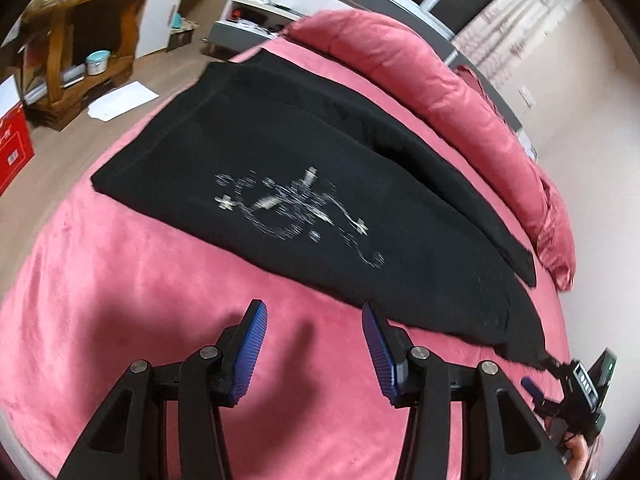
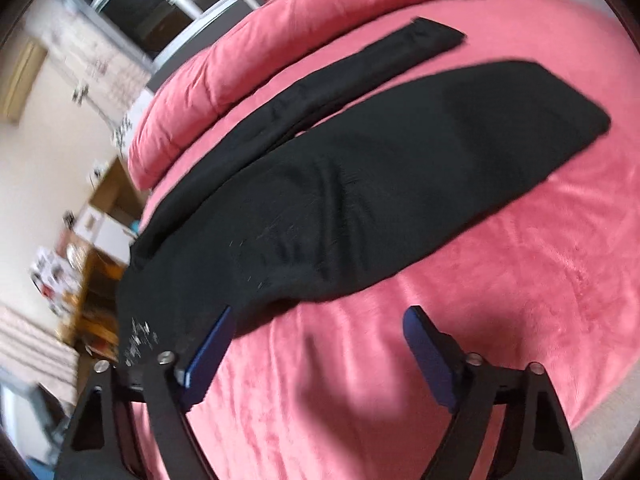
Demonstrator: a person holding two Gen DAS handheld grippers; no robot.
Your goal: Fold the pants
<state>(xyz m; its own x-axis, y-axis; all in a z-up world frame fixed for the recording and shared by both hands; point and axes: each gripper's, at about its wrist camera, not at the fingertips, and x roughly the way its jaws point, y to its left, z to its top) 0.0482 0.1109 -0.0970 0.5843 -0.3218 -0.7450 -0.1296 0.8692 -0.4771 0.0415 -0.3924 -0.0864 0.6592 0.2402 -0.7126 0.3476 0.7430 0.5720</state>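
Observation:
Black pants (image 1: 304, 168) with a silver print lie spread on a pink bed (image 1: 120, 280). One leg lies folded over the rest, and a narrow black strip runs beside the pillows. My left gripper (image 1: 314, 316) is open and empty, hovering just off the near edge of the pants. My right gripper (image 2: 320, 320) is open and empty above the blanket; its left finger sits at the edge of the pants (image 2: 360, 184). The right gripper also shows in the left wrist view (image 1: 580, 384), by the pants' corner.
Pink pillows (image 1: 440, 80) line the far side of the bed by the wall. Beyond the bed's left edge there is wooden floor with white papers (image 1: 120, 100), a wooden shelf unit (image 1: 80, 40) and a red box (image 1: 12, 148).

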